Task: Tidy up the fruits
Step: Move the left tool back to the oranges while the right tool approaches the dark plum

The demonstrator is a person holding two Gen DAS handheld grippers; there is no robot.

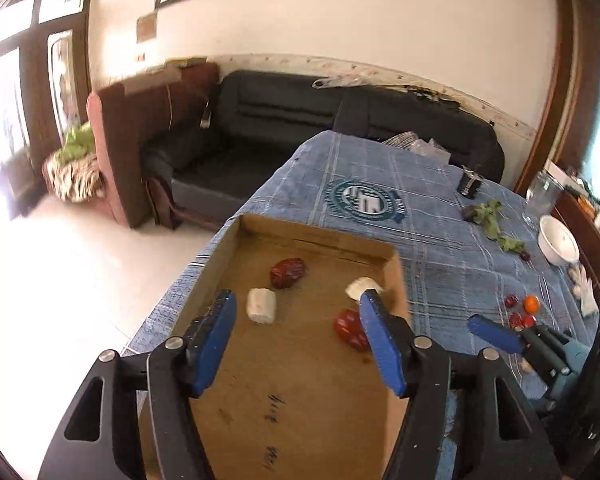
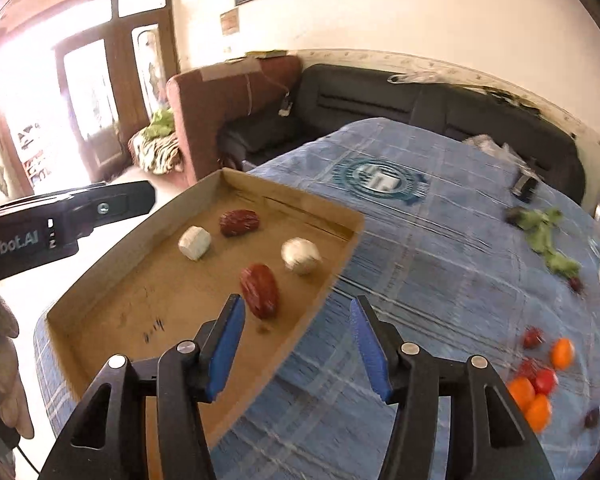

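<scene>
A shallow cardboard tray [image 1: 316, 232] [image 2: 292, 196] lies on the blue checked tablecloth [image 1: 380, 168]. In it are two wrinkled red dates [image 1: 287, 272] [image 1: 350, 330] and two white chunks [image 1: 261, 306] [image 1: 362, 286]. My left gripper [image 1: 298, 300] hovers open over the tray with nothing between its blue pads. My right gripper [image 2: 298, 304] is open and empty above the tray's right rim, beside the nearer date [image 2: 259, 290]. A cluster of small orange and red fruits [image 2: 536, 388] [image 1: 524, 312] sits on the cloth to the right.
A white bowl [image 1: 558, 240], green leaves [image 1: 492, 220], a glass jar [image 1: 544, 192] and a small black object [image 1: 470, 184] stand at the table's far right. A black sofa [image 1: 300, 120] lies behind. The table's left edge drops to the floor beside the tray. A gloved hand [image 2: 4, 360] shows at left.
</scene>
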